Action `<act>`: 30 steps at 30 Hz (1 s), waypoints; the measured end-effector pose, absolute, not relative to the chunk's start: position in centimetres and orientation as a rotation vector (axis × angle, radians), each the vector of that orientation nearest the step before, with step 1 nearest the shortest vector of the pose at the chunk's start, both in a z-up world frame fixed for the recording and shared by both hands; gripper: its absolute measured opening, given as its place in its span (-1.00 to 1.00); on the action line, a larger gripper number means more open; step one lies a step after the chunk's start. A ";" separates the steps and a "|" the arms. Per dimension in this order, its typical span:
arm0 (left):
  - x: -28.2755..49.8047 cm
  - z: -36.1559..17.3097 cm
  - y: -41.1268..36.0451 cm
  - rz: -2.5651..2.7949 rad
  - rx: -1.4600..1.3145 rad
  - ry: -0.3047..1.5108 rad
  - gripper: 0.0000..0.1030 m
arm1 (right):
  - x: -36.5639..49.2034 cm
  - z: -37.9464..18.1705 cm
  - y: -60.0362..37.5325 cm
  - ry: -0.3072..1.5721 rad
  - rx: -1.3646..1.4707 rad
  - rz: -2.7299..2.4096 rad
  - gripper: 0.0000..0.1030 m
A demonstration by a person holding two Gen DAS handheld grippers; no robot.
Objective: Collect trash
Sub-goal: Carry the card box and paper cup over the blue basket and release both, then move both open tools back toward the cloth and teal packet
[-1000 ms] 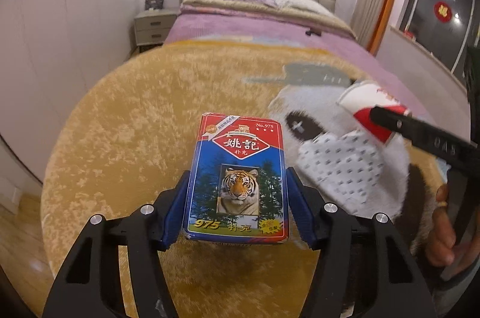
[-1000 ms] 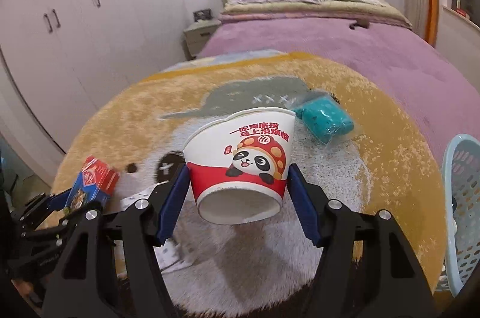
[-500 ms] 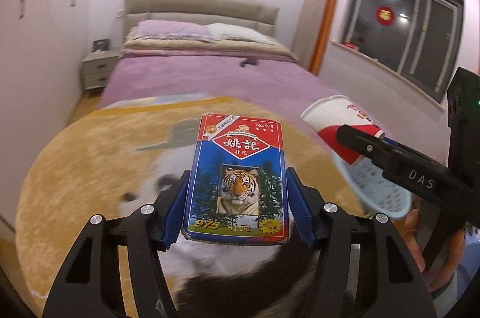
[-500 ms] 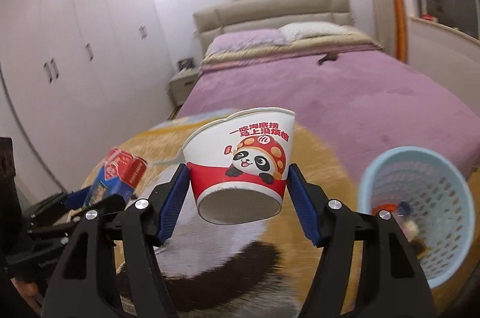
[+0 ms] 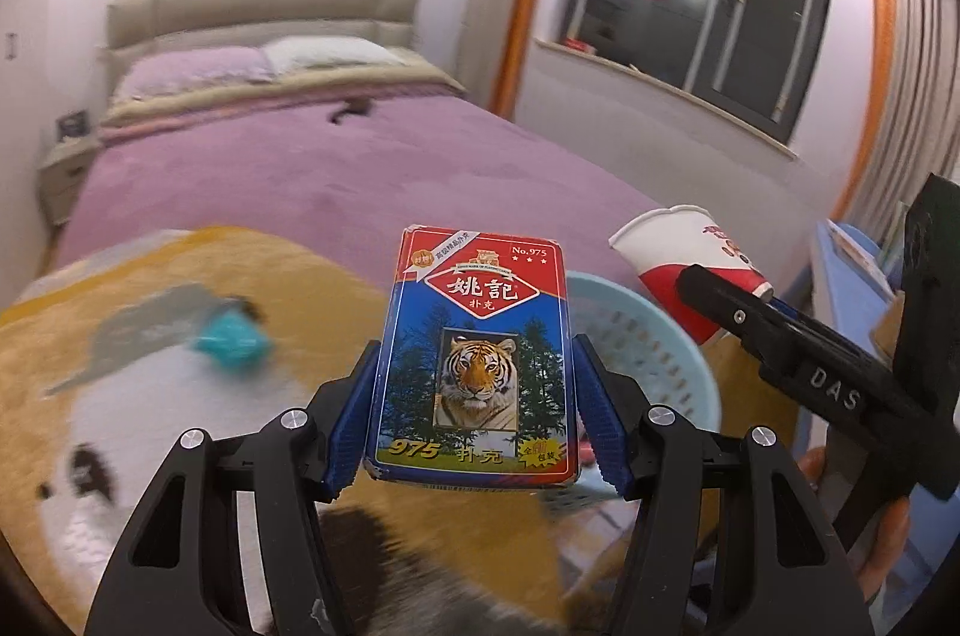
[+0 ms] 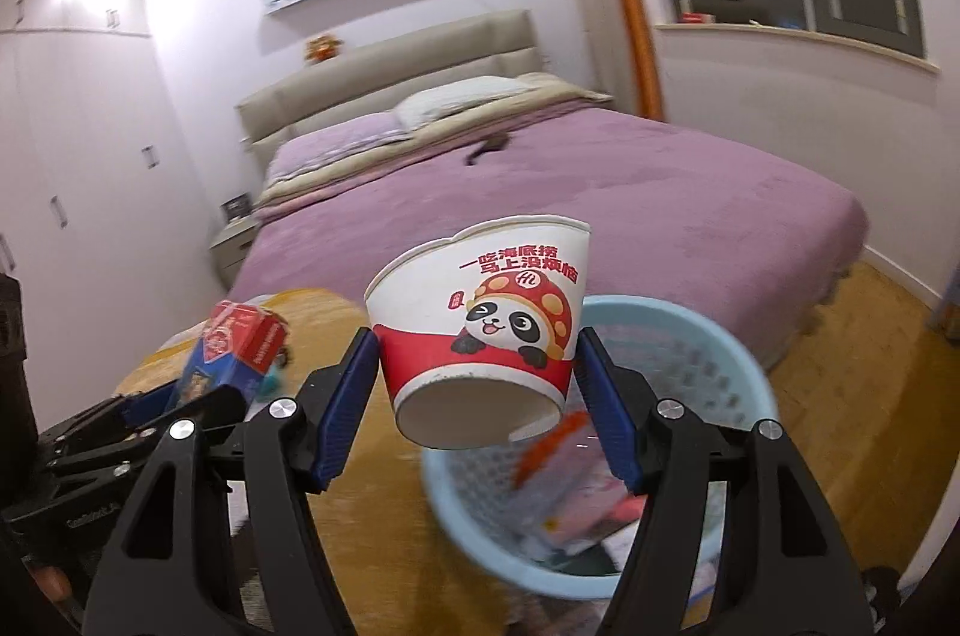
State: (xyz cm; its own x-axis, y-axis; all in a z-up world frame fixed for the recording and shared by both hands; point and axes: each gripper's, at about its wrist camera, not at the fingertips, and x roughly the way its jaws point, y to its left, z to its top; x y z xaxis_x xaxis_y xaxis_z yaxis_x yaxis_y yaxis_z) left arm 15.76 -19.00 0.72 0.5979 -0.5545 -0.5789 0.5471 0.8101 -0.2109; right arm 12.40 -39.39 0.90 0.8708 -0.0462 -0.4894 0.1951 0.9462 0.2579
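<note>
Right gripper (image 6: 477,390) clenching paper cup (image 6: 480,318) hangs just above blue basket (image 6: 708,336) rim, nearer vs. left gripper (image 5: 477,426), gripping upright card box (image 5: 477,360) just short of basket.

purple bed (image 6: 600,192); white wardrobes (image 6: 78,192); dark window (image 5: 708,6); wooden floor (image 6: 870,366)
</note>
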 end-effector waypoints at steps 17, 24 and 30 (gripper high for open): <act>18.1 -3.0 -25.4 -0.703 0.003 0.734 0.56 | 13.7 -5.4 -47.1 0.652 0.457 -0.305 0.30; 17.3 -1.6 -22.6 -0.681 -0.046 0.706 0.56 | 13.5 -5.1 -46.1 0.643 0.457 -0.260 0.30; 15.7 0.1 -19.4 -0.601 -0.036 0.629 0.56 | 13.8 -3.7 -42.7 0.625 0.403 -0.196 0.30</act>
